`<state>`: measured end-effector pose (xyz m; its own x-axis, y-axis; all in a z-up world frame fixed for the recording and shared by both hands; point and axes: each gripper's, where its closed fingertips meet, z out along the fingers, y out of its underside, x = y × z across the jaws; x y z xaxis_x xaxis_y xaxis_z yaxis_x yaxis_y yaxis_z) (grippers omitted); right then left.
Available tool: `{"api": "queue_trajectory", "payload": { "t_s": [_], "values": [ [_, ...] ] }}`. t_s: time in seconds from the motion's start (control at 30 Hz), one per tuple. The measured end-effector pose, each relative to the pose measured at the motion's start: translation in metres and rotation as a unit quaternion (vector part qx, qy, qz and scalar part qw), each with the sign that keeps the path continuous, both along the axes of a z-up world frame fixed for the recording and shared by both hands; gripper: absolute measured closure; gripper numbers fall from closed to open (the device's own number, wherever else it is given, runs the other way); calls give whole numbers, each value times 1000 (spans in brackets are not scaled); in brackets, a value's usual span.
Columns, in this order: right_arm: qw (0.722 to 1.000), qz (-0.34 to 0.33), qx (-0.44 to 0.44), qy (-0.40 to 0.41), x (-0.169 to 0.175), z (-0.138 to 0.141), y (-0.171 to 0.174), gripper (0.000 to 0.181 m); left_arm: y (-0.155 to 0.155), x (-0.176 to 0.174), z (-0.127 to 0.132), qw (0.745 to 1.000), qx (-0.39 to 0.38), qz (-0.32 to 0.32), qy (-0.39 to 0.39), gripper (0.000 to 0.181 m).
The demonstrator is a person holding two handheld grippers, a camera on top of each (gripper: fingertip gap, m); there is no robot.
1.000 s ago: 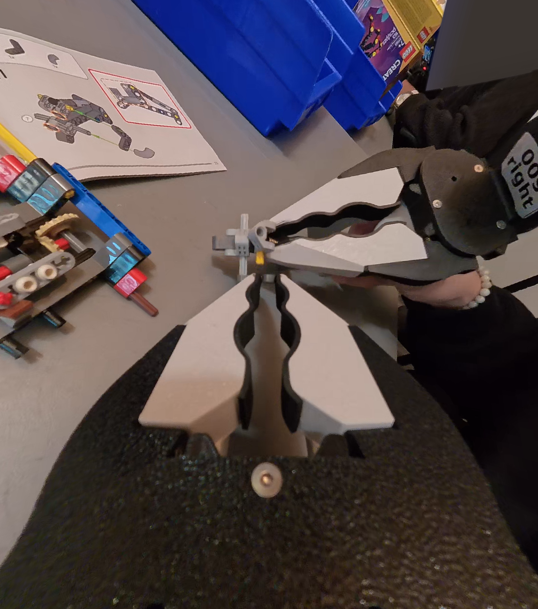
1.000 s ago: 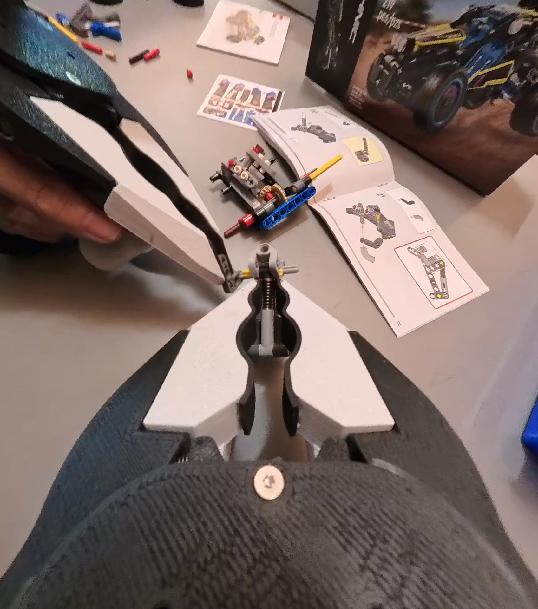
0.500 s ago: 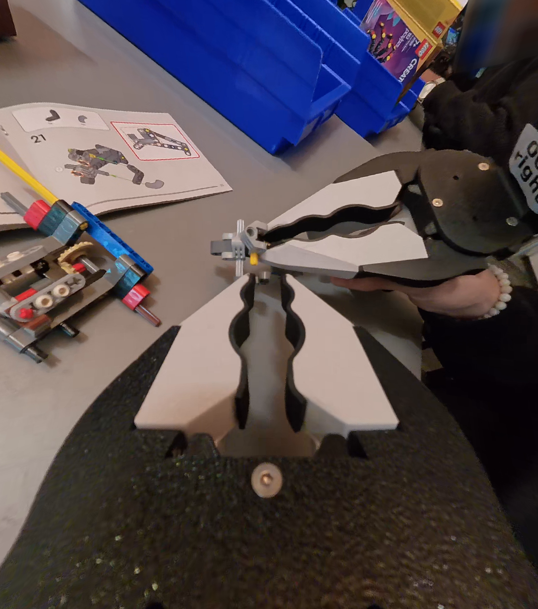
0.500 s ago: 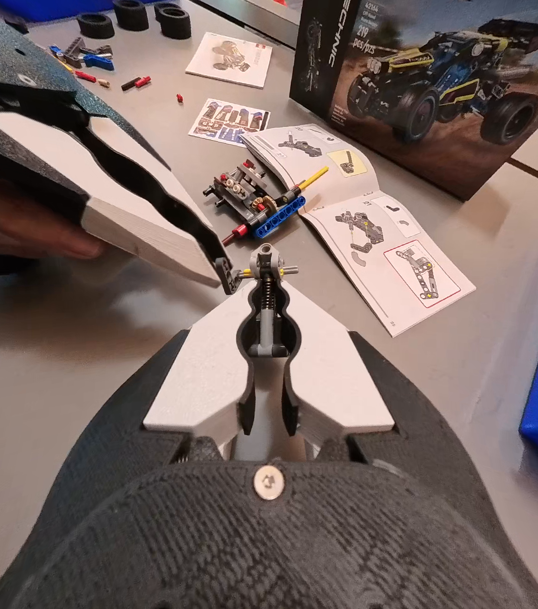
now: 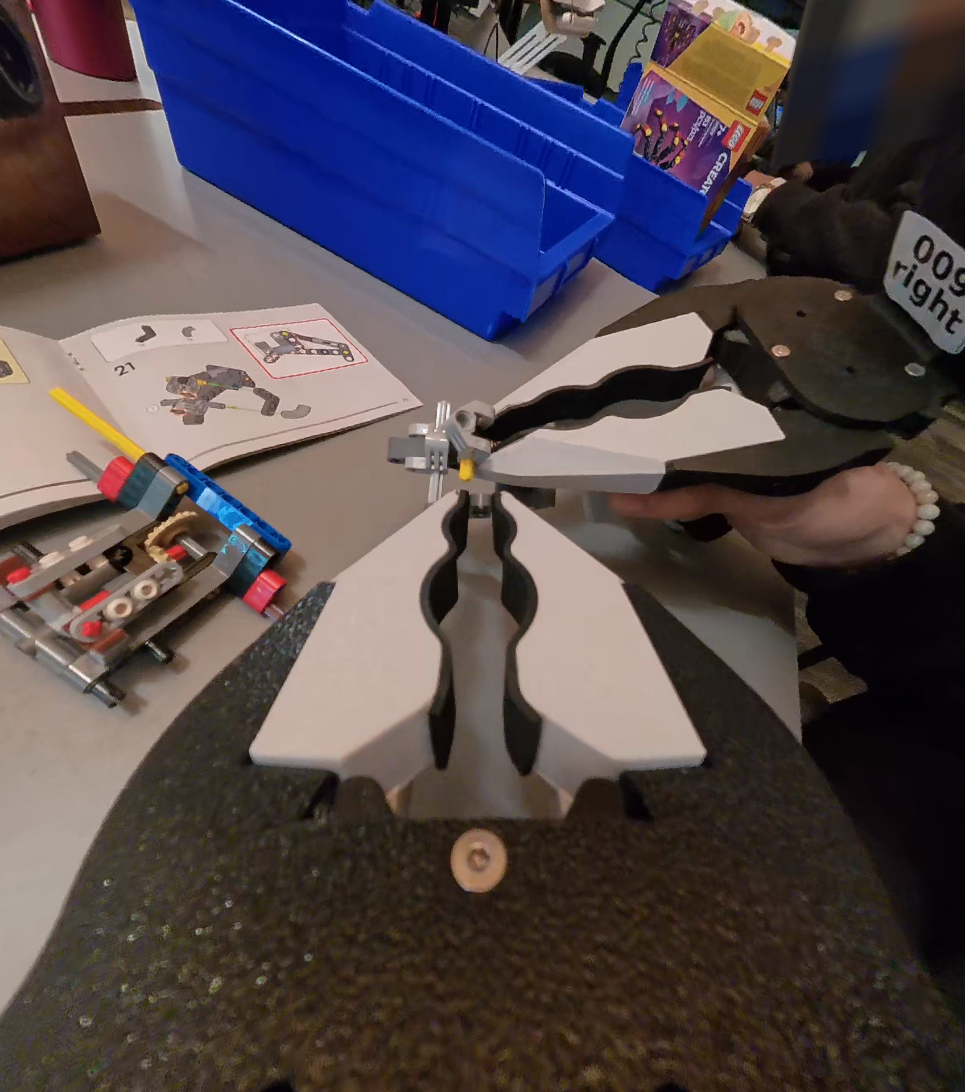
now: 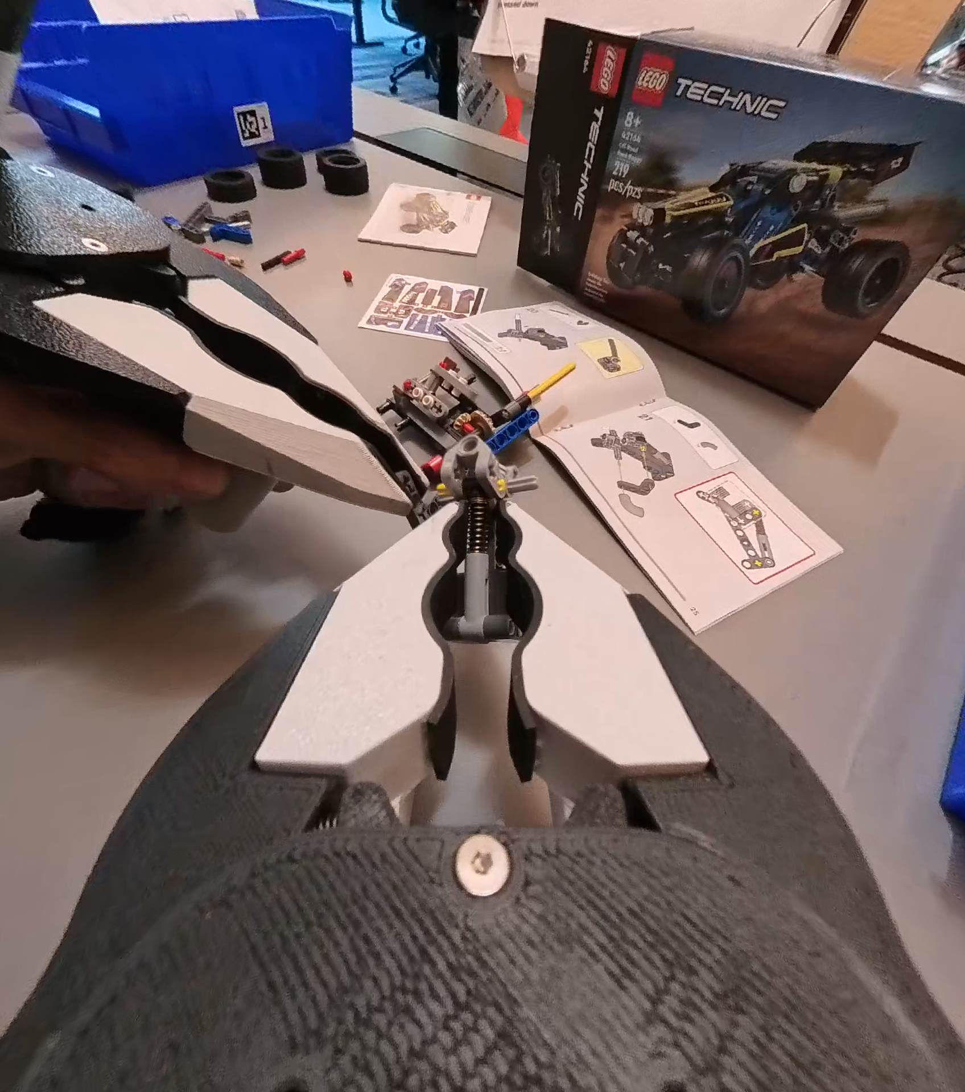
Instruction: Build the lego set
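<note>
My right gripper (image 6: 480, 502) is shut on a grey shock absorber with a black spring (image 6: 475, 532), held above the table. Light grey connectors and a cross axle (image 5: 439, 446) sit on its front end. It reaches in from the right in the left wrist view (image 5: 477, 440). My left gripper (image 5: 477, 501) meets that end from the left and is shut on a small dark grey piece (image 6: 422, 507) of the same assembly. The partly built chassis (image 5: 113, 582) lies on the grey table, also in the right wrist view (image 6: 439, 399).
An open instruction booklet (image 6: 645, 467) lies beside the chassis. The set's box (image 6: 764, 195) stands behind it. Blue bins (image 5: 379, 165) line the far side. Tyres (image 6: 285, 168), loose small parts (image 6: 220, 227), a sticker sheet (image 6: 421, 307) and a leaflet (image 6: 427, 218) lie farther back. My left and right fingertips are right by each other.
Both grippers have stayed joined at the small assembly and have risen and tilted up together, so more of the far table shows. The grips are unchanged.
</note>
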<state>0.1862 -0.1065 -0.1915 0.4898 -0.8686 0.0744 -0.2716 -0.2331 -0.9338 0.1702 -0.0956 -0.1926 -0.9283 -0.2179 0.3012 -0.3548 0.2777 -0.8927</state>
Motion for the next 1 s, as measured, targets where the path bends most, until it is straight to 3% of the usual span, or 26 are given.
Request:
{"api": "queue_trajectory", "payload": {
  "t_s": [0.3, 0.67, 1.0],
  "values": [
    [995, -3, -87, 54, -1, -28, 2, 175, 2, -1, -21, 997, 56, -6, 44, 177],
    [991, -17, -118, 58, 1, -34, 2, 170, 2, 0, -27, 996, 69, -4, 62, 177],
    [993, -30, -104, 50, 1, -29, 0, 177, 1, 0, -27, 996, 69, -2, 61, 177]
  ]
}}
